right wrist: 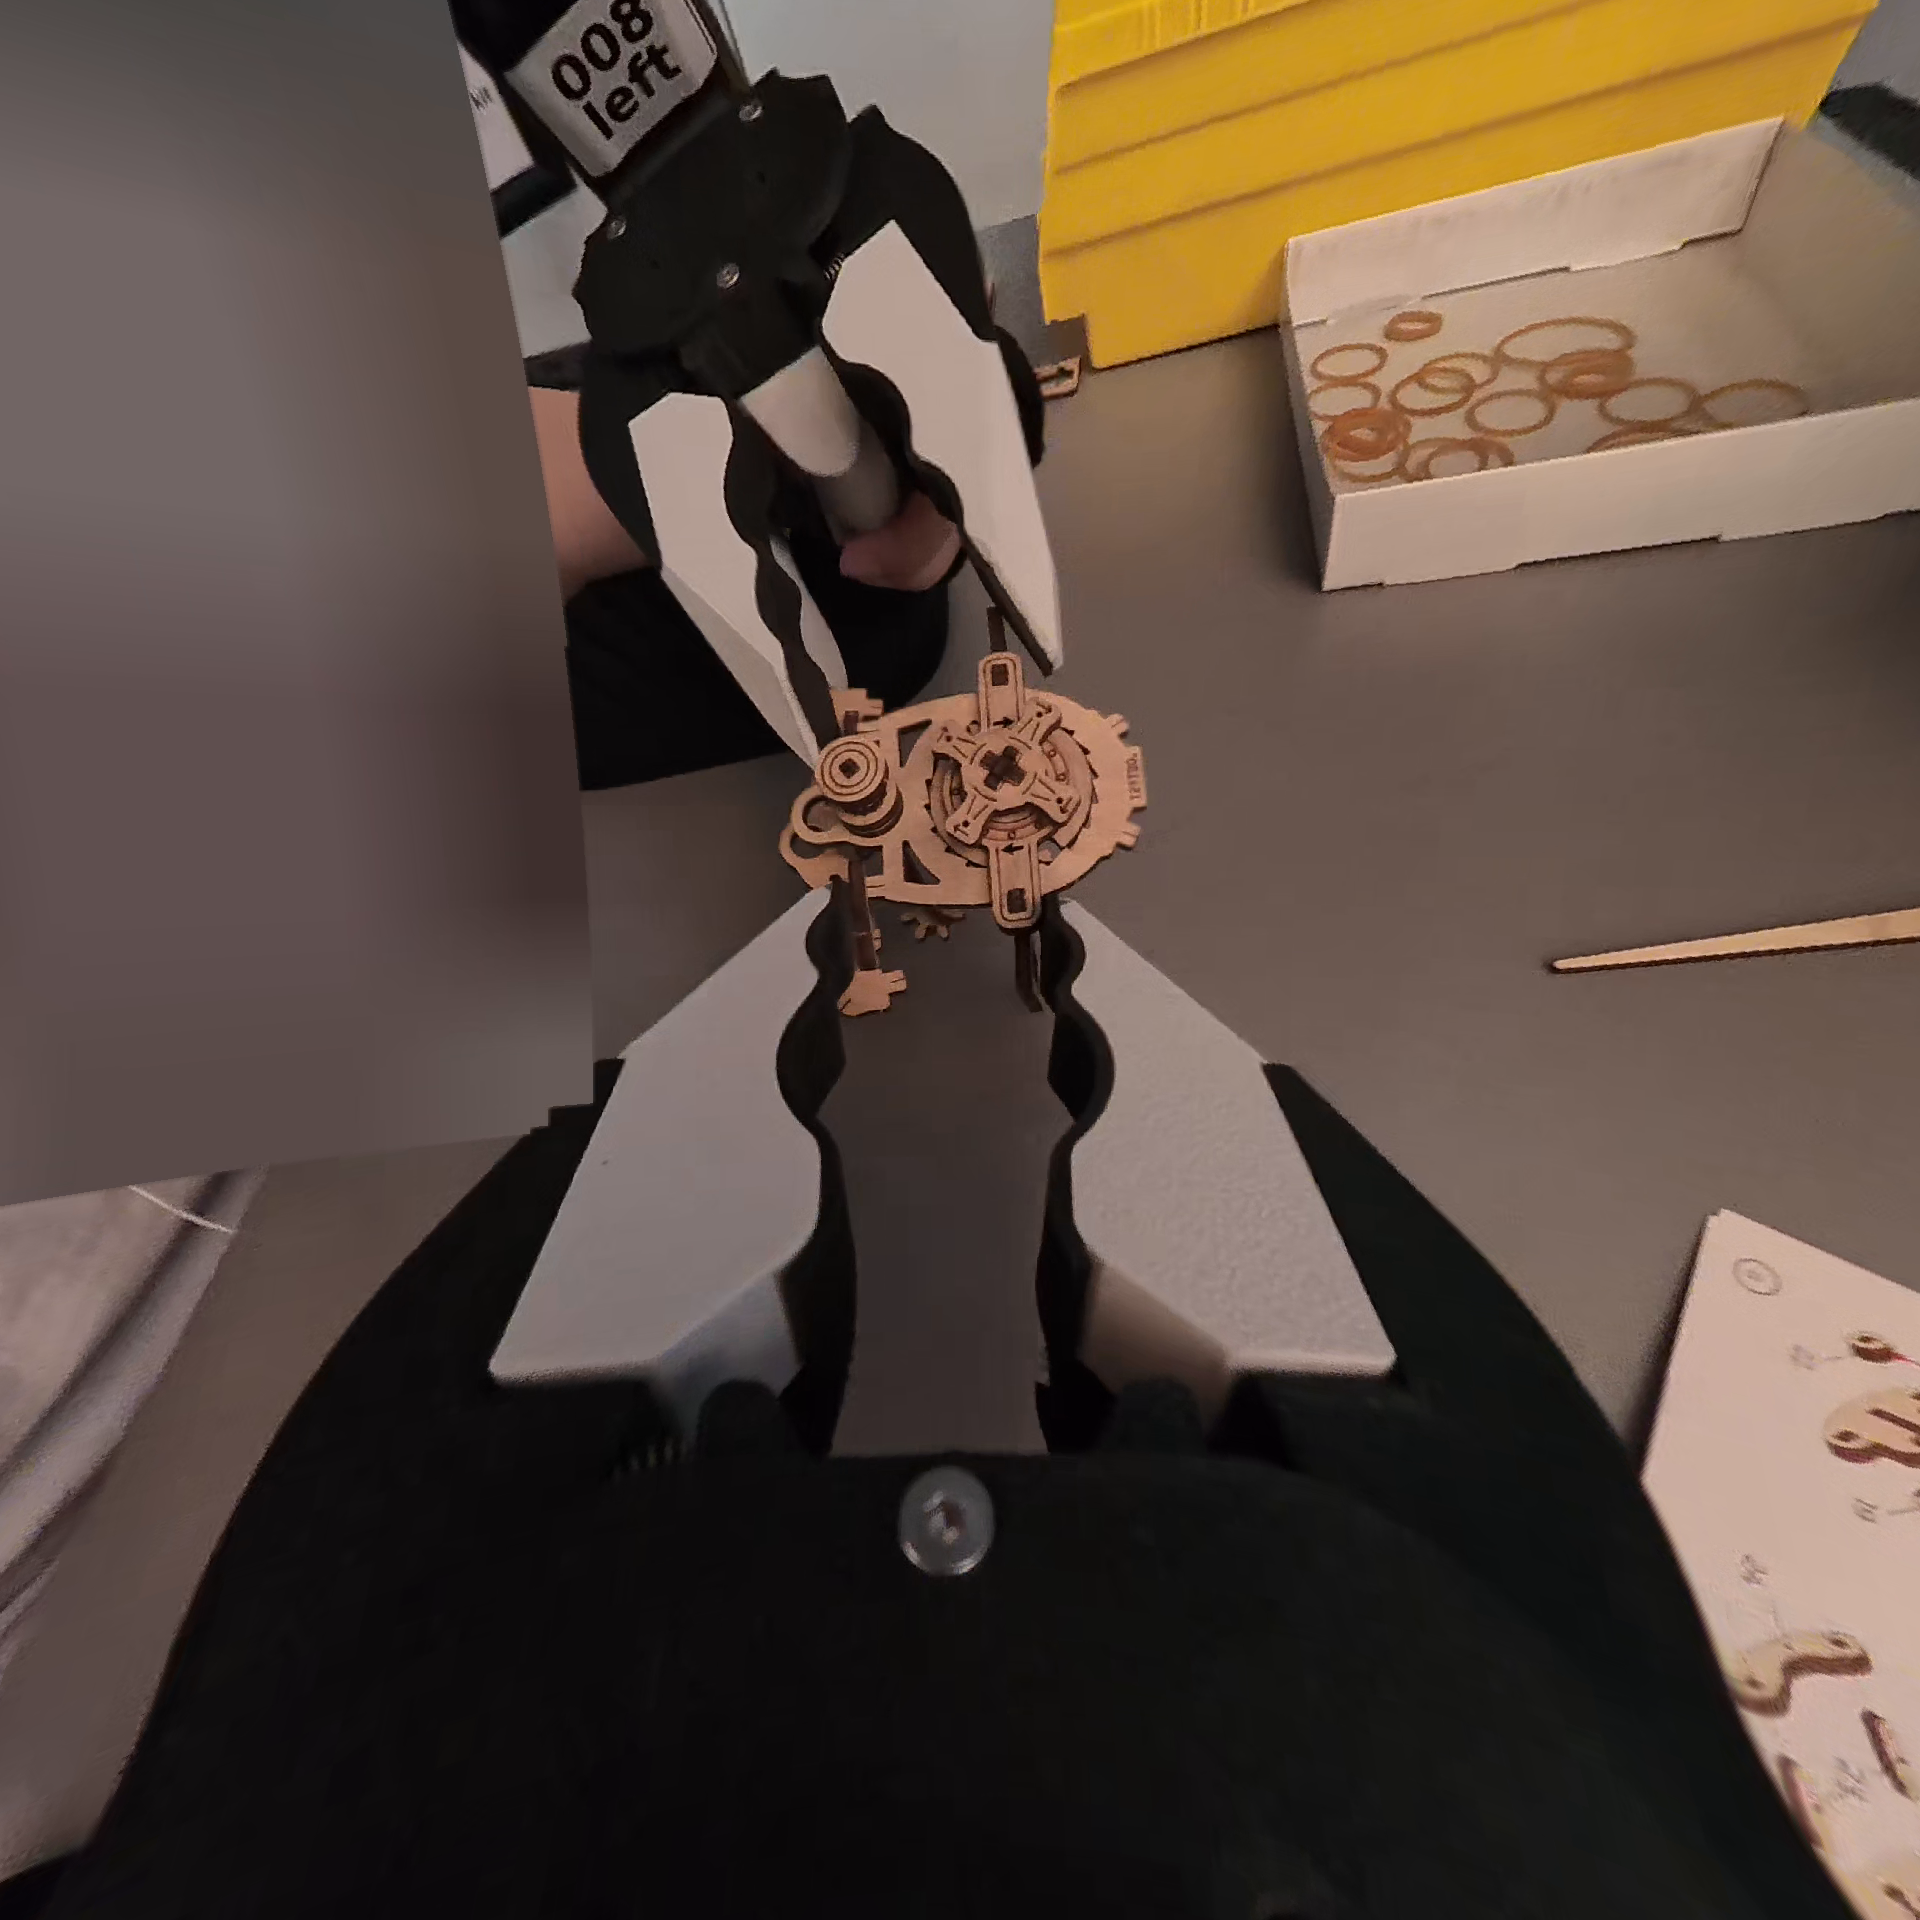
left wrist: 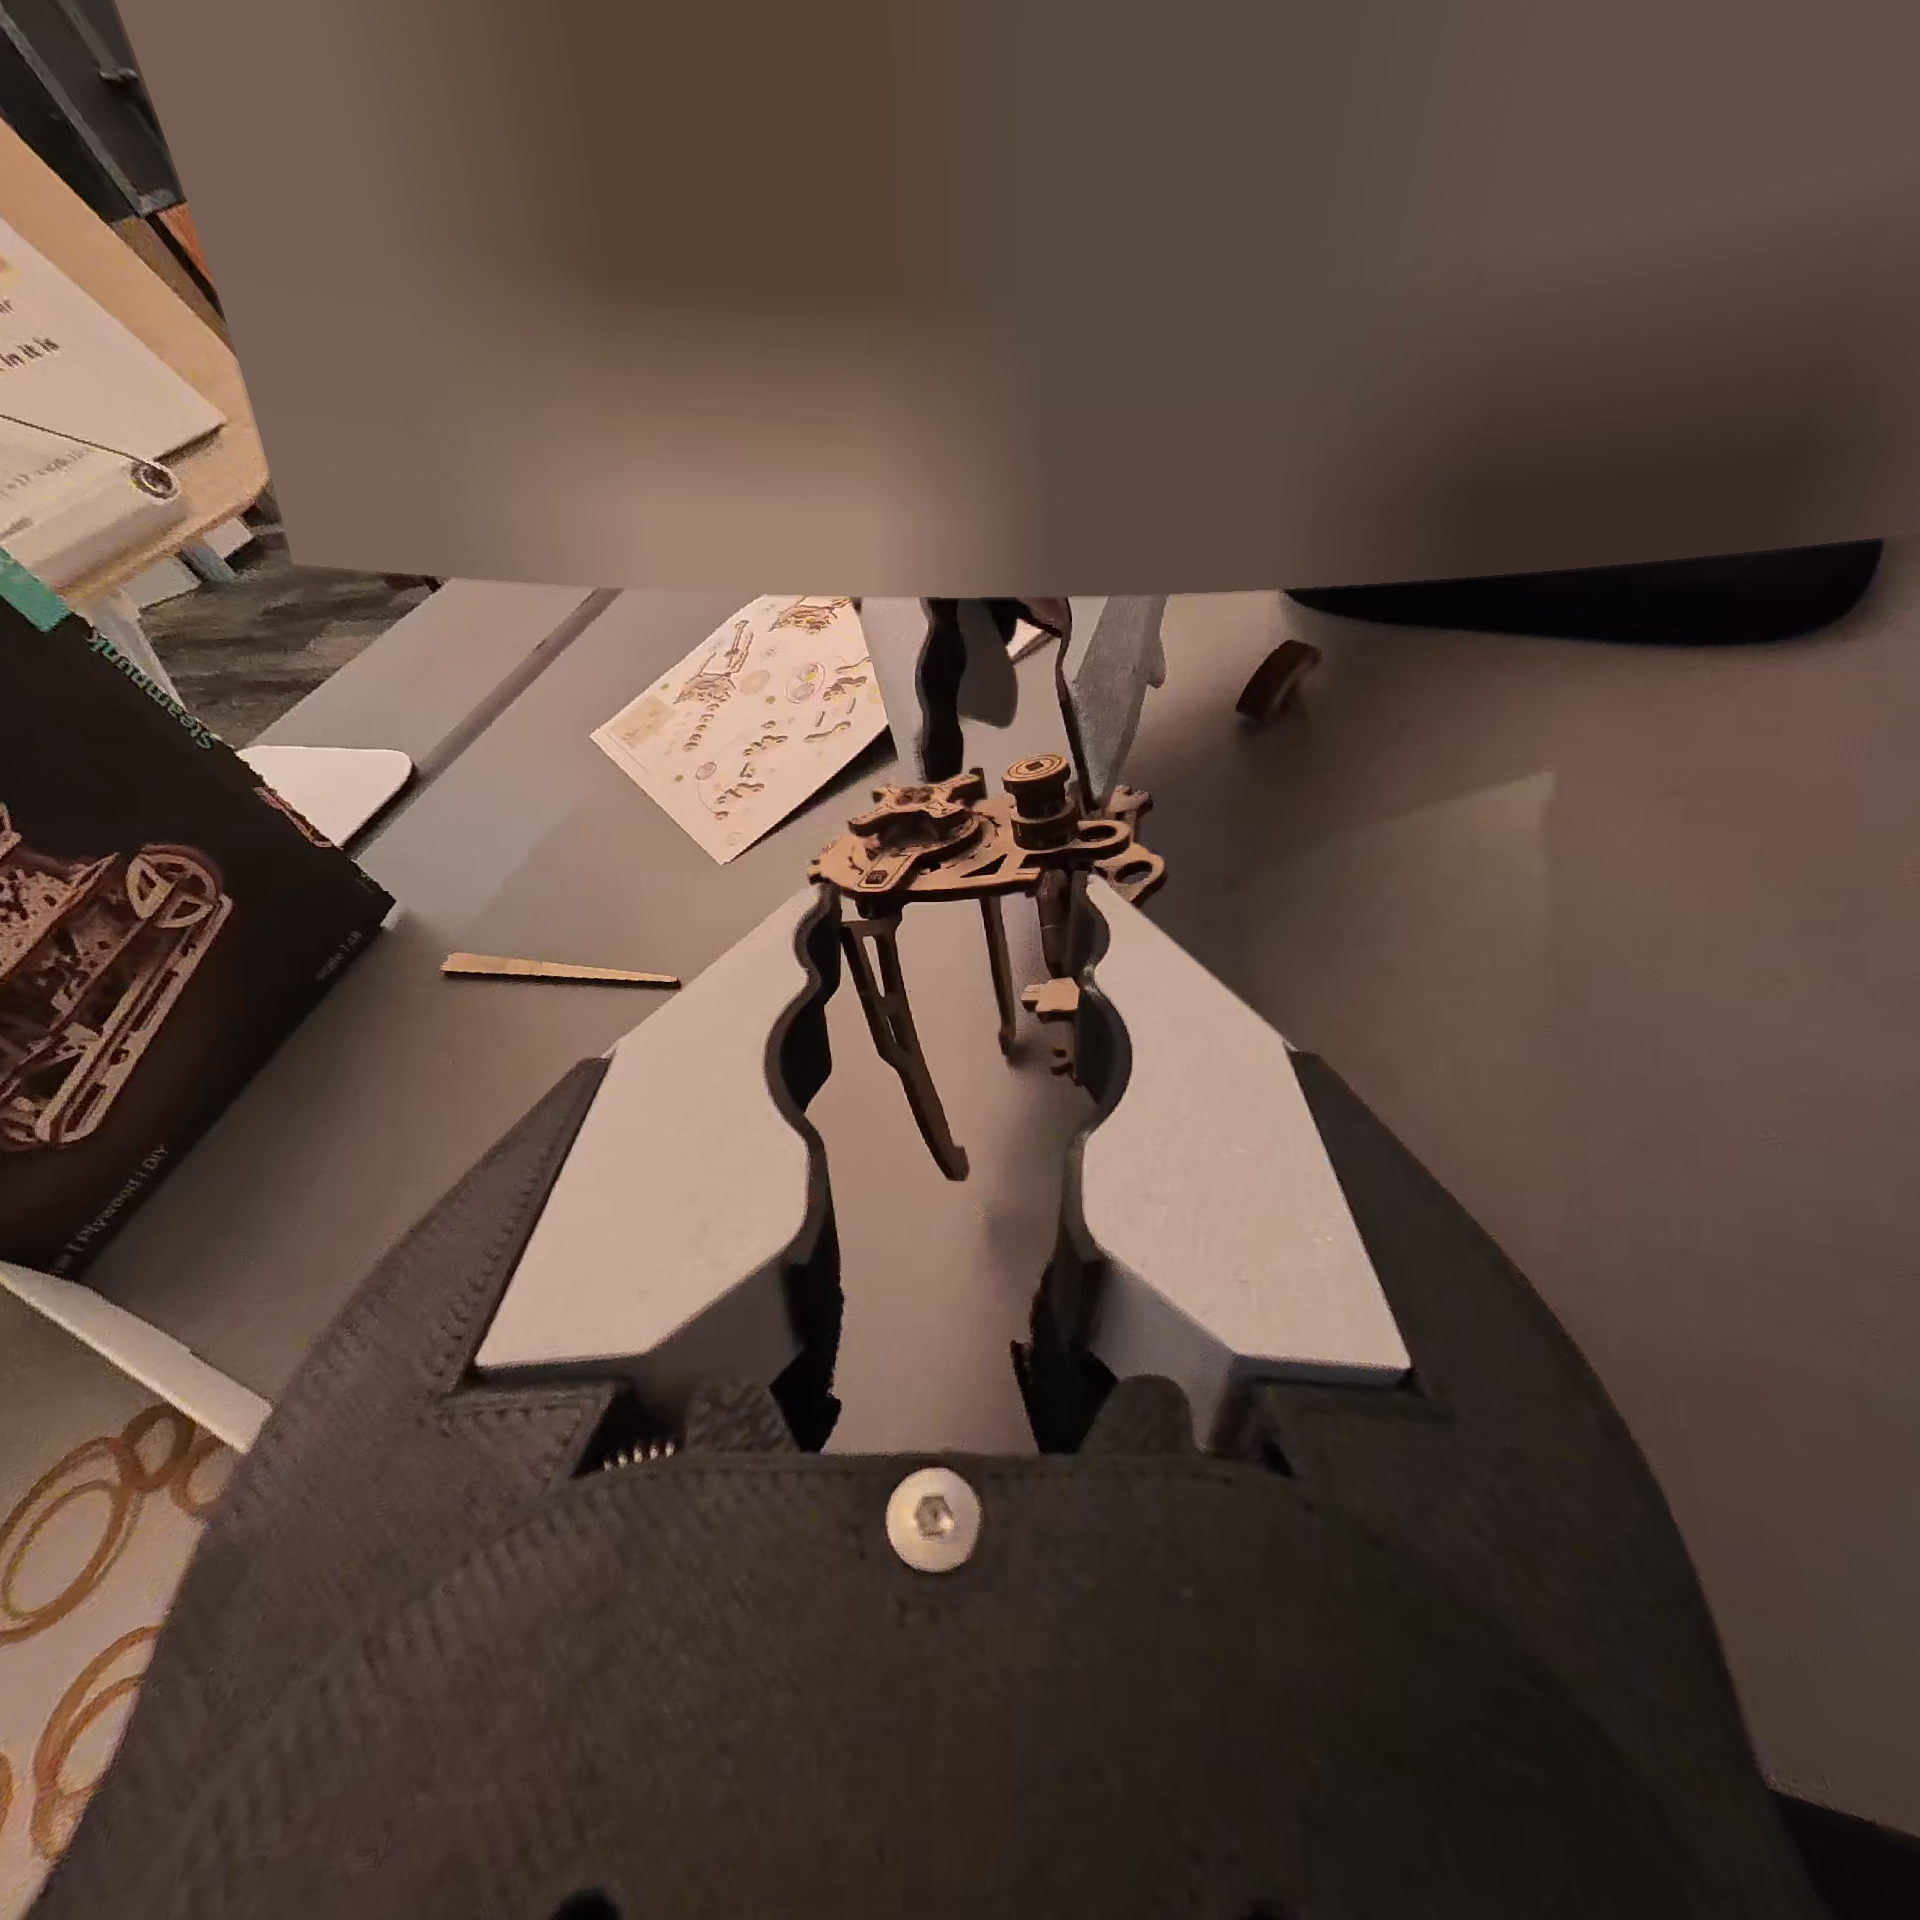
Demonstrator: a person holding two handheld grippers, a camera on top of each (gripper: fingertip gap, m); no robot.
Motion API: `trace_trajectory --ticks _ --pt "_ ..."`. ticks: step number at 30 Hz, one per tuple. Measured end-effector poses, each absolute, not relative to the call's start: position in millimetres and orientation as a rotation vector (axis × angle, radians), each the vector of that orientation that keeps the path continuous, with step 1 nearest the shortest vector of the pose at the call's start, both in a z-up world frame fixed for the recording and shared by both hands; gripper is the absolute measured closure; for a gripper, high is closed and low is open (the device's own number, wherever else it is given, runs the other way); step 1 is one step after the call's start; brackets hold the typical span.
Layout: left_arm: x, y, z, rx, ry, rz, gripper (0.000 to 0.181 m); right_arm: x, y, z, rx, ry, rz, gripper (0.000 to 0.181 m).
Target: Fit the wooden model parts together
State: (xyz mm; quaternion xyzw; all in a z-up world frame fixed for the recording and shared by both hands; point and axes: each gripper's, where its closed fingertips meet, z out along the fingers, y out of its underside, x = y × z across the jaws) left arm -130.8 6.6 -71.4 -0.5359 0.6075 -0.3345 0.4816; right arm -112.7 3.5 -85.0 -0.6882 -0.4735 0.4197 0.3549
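On the grey worktop [right wrist: 1455, 779], mid-frame, the wooden model [right wrist: 961, 816] hangs between both tools. The left hand-held gripper [left wrist: 956, 925] and the right hand-held gripper [right wrist: 940, 925] each clench its edge from opposite sides, its flat plate roughly level.

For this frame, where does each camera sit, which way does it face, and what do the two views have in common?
Left wrist view: sits on the left gripper, faces forward along its fingers at the wooden model; the right gripper reaches in opposite.
Right wrist view: sits on the right gripper, faces the opposite way; shows the model's geared top, the left gripper, a hand behind it, and the white box of wooden rings.
Shared: model, both grippers, grey table, instruction sheet, wooden stick.
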Motion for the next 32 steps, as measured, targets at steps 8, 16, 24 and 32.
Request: trace_trajectory --ticks 8,16,24,32 --pt "-133 7 -70 -1.365 1.451 -0.921 0.143 -116 1 -85 -1.8 -1.216 1.177 0.146" --pt "-135 9 -71 -1.358 1.438 -0.905 0.143 -116 4 -83 -1.778 -1.236 1.088 0.146" --pt "-134 11 -71 -1.348 1.408 -0.898 0.144 -114 7 -80 -1.745 -1.219 1.014 0.146" --pt "-133 14 -67 -1.324 1.383 -0.863 0.144 -114 11 -75 -1.687 -1.204 0.953 0.145"
